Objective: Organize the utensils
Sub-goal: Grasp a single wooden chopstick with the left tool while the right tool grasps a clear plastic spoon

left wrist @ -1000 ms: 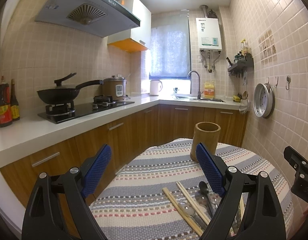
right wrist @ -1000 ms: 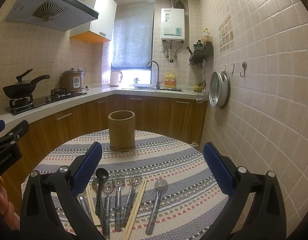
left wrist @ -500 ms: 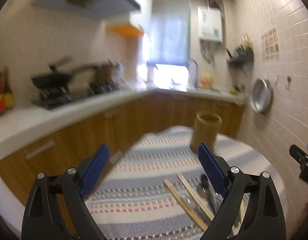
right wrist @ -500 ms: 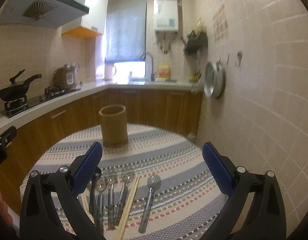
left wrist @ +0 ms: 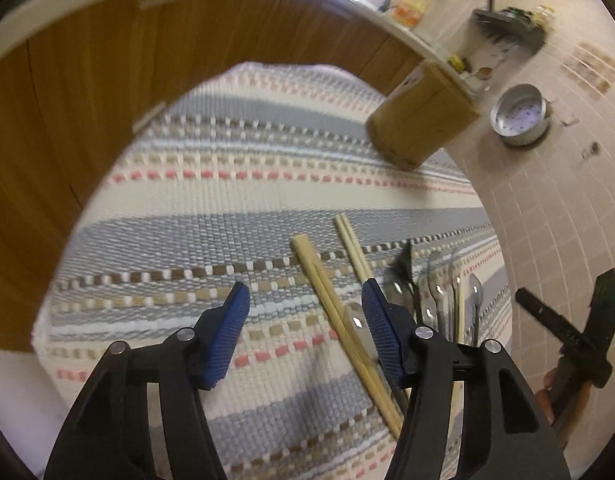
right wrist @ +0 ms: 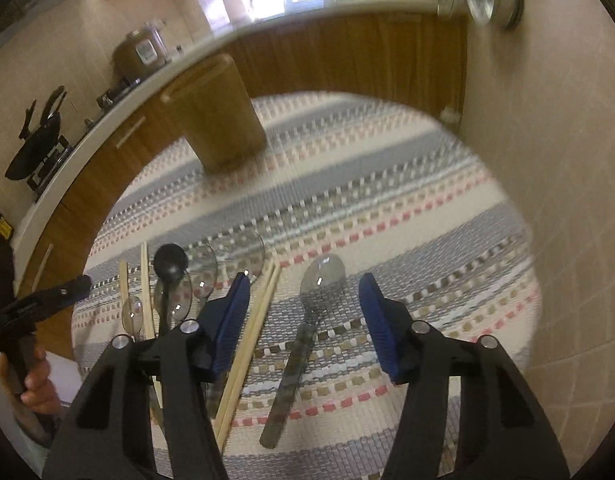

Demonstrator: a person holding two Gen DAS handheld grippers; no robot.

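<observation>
We are closing both grippers partway, nothing gripped. Right gripper [right wrist: 305, 322] straddling lone spoon [right wrist: 303, 332] on mat [right wrist: 387, 208]; left gripper [left wrist: 305, 330] beside chopsticks [left wrist: 339, 320]. Centring jaws on handle before pinching; holder [right wrist: 215, 116] standing beyond.

Blurred views, half-hidden cutlery

My left gripper's [left wrist: 305, 304] right finger [left wrist: 381, 328] covers the spoon [left wrist: 435, 280] handles at 4 o'clock. My right gripper's [right wrist: 303, 294] left finger [right wrist: 227, 316] hides the other spoons' [right wrist: 203, 264] handles at 8 o'clock. The wooden holder's [right wrist: 217, 116] opening is smeared.
</observation>
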